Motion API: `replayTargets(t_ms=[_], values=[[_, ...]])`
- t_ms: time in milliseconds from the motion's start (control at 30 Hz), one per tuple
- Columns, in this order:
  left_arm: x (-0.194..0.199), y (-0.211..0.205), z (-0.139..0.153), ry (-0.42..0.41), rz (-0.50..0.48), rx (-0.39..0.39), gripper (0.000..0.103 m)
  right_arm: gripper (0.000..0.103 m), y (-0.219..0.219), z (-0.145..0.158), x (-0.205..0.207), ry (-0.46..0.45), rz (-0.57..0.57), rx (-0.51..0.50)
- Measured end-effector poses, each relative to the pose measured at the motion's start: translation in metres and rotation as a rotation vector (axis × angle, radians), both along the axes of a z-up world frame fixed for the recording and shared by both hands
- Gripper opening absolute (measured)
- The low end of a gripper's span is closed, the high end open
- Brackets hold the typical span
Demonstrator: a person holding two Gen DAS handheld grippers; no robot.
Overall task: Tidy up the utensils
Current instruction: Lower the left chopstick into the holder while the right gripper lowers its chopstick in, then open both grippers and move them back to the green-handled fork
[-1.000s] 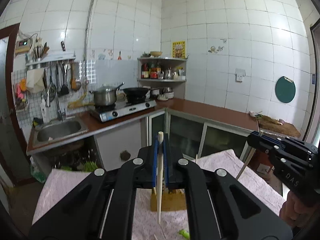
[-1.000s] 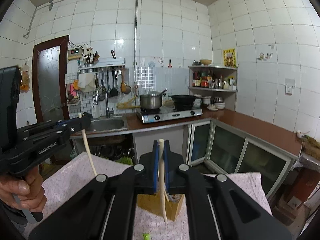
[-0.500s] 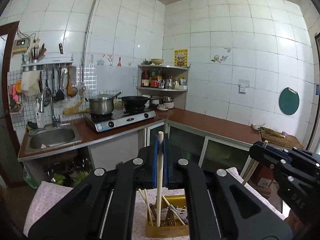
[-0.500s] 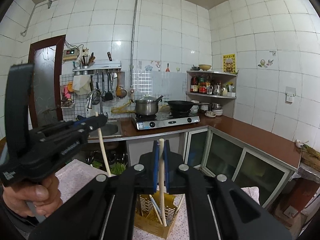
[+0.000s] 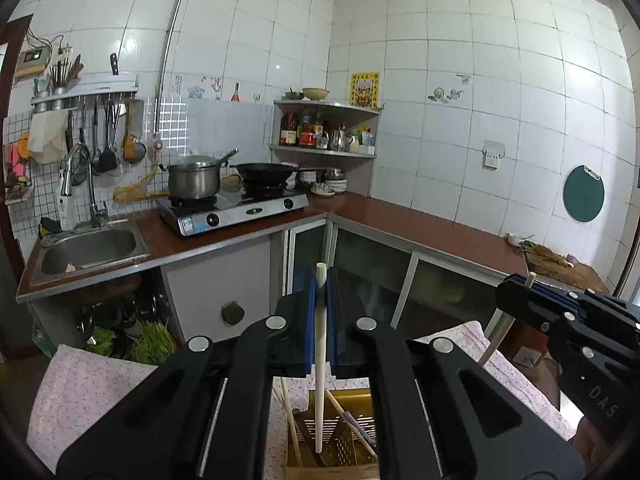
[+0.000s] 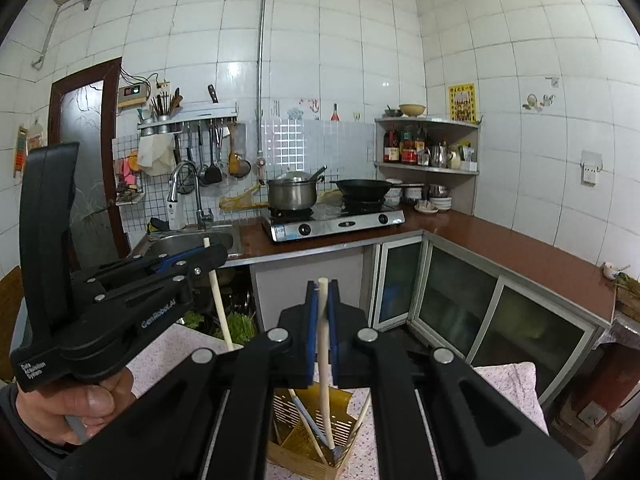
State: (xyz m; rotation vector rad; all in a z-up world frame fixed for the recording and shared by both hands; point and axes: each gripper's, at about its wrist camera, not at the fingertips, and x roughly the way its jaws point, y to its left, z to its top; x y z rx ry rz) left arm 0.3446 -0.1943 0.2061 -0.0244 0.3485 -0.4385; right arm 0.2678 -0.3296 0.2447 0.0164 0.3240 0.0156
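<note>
My left jaws (image 5: 320, 292) grip one chopstick (image 5: 319, 360) upright, my right jaws (image 6: 323, 300) another (image 6: 324, 364); both tips hang over the yellow holder (image 5: 352, 432) on the near cloth (image 5: 92, 392).

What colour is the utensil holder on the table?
Yellowish tan utensil holder with slotted walls; the right wrist view shows it best.
</note>
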Motion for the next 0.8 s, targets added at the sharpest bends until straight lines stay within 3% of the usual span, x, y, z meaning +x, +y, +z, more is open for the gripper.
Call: replayTargets(t_ms=[433, 667, 733, 767, 800], values=[[0.025, 0.000, -0.035, 0.131, 0.016, 0.041, 0.004, 0.005, -0.008, -0.035, 0.028, 0.097, -0.010, 0.010], [0.041, -0.004, -0.063, 0.245, 0.039, 0.092, 0.004, 0.006, -0.014, -0.069, 0.060, 0.241, -0.023, 0.025], [0.048, -0.004, -0.073, 0.285, 0.044, 0.090, 0.015, 0.007, -0.016, -0.078, 0.068, 0.253, -0.028, 0.044], [0.051, -0.003, -0.076, 0.297, 0.047, 0.087, 0.027, 0.007, -0.016, -0.079, 0.068, 0.245, -0.020, 0.059], [0.051, -0.002, -0.077, 0.296, 0.051, 0.085, 0.029, 0.007, -0.016, -0.079, 0.067, 0.237, -0.016, 0.068]])
